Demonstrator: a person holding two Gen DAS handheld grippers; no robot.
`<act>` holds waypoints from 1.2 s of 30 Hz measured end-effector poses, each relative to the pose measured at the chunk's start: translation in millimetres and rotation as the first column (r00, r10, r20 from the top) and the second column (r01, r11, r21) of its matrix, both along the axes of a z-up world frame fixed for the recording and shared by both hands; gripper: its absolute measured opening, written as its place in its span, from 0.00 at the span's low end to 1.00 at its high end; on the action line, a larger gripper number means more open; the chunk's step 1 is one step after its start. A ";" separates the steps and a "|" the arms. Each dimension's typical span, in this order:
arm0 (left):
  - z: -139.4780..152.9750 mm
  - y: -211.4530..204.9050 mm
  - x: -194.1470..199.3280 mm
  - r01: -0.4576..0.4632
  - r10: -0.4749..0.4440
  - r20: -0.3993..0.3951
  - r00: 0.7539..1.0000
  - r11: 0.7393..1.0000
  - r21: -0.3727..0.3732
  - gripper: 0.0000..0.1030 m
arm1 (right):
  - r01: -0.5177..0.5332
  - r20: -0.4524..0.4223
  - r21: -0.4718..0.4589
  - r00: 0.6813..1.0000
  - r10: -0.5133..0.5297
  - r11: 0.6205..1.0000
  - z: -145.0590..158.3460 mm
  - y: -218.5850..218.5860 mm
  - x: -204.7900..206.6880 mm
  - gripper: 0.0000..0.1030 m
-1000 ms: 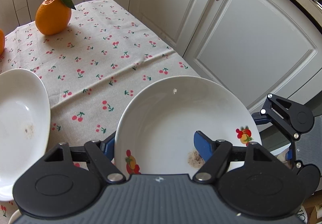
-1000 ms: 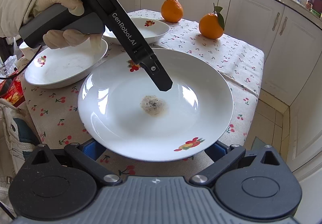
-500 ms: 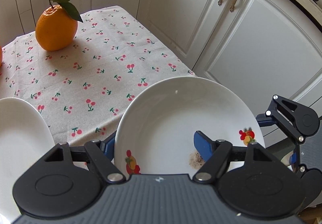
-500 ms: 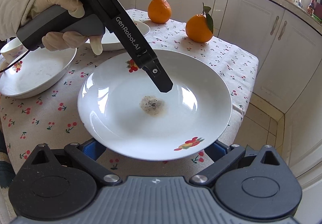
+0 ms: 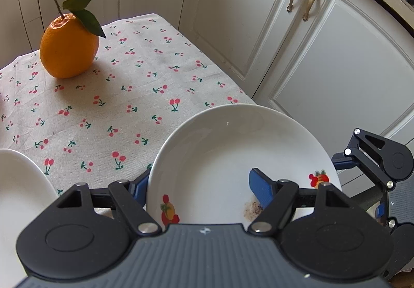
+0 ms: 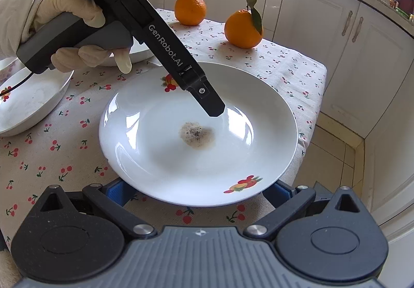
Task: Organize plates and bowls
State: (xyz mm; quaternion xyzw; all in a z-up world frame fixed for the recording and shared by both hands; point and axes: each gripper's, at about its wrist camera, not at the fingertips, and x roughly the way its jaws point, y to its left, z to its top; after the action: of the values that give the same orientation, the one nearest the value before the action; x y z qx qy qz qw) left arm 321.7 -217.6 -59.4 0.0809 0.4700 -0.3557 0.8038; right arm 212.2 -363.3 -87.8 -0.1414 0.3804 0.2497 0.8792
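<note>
The plate [image 6: 196, 138] has travelled toward the counter's [image 5: 108, 106] corner, pinched by its rim in the left tool [image 5: 199, 188]. The right tool [image 6: 196, 193] gapes beneath its near edge. A one-sided pinch could let it tip.

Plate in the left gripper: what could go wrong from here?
The left gripper pinches the plate at one rim only, so it may tilt or slip. Part of the plate hangs past the table edge above the floor; a drop could break it. The food residue could smear the pad.
</note>
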 end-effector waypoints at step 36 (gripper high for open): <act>83.1 95.6 -158.9 -0.129 0.142 0.451 0.881 0.990 -0.060 0.93 | 0.269 0.120 0.157 0.950 -0.289 0.950 53.8 58.7 -92.8 1.00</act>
State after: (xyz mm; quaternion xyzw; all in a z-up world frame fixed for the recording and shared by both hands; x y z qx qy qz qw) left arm 162.8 -122.0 23.7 0.1172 0.2687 -0.2766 0.9152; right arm 119.4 -304.7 -34.0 -0.0421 0.3149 0.1379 0.9381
